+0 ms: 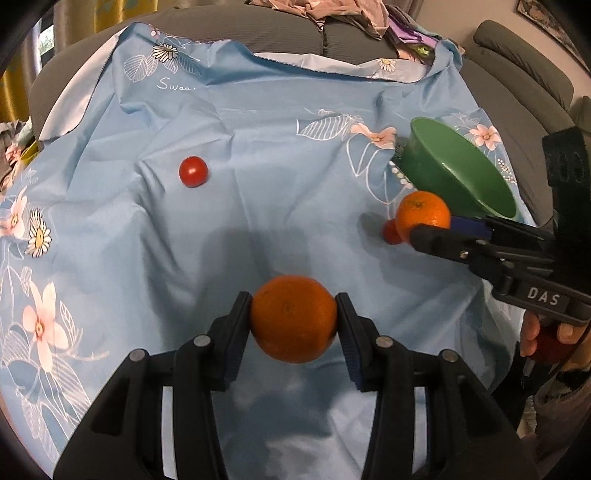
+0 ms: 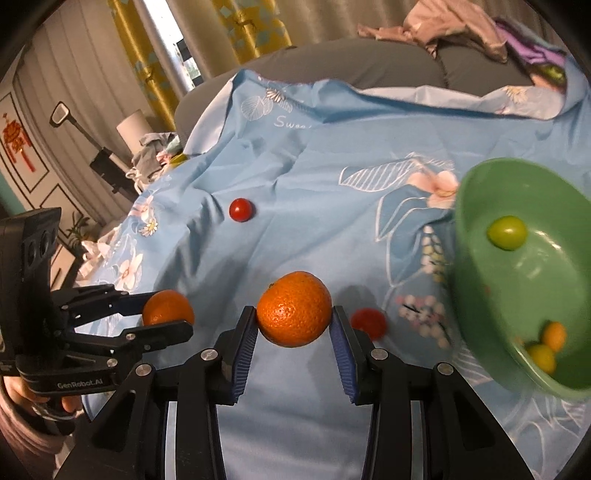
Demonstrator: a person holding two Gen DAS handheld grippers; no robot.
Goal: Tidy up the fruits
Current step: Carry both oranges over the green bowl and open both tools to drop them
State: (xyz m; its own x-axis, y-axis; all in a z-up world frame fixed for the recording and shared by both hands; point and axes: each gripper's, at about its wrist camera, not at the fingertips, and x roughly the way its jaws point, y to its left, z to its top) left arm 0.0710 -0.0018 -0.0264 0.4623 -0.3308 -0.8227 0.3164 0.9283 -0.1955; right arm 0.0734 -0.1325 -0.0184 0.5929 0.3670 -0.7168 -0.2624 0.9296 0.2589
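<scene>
My left gripper (image 1: 293,310) is shut on an orange (image 1: 293,332), held above the blue floral cloth (image 1: 258,129). The right gripper (image 2: 293,314) is shut on a second orange (image 2: 293,302), also off the cloth. Each gripper shows in the other's view: the right gripper (image 1: 432,223) with its orange (image 1: 421,210), the left gripper (image 2: 168,314) with its orange (image 2: 166,304). A green bowl (image 2: 480,206) stands tilted at the right and holds a green fruit (image 2: 506,232) and small yellow fruits (image 2: 541,356). In the left wrist view the bowl (image 1: 443,170) is just behind the right gripper.
One red tomato (image 1: 192,171) (image 2: 241,209) lies alone on the cloth's middle. A second red tomato (image 1: 391,232) (image 2: 368,323) lies near the bowl, beside the right gripper. The cloth covers a grey sofa (image 1: 288,33) with piled clothes (image 2: 461,26) behind. A hand (image 1: 532,332) grips the right tool.
</scene>
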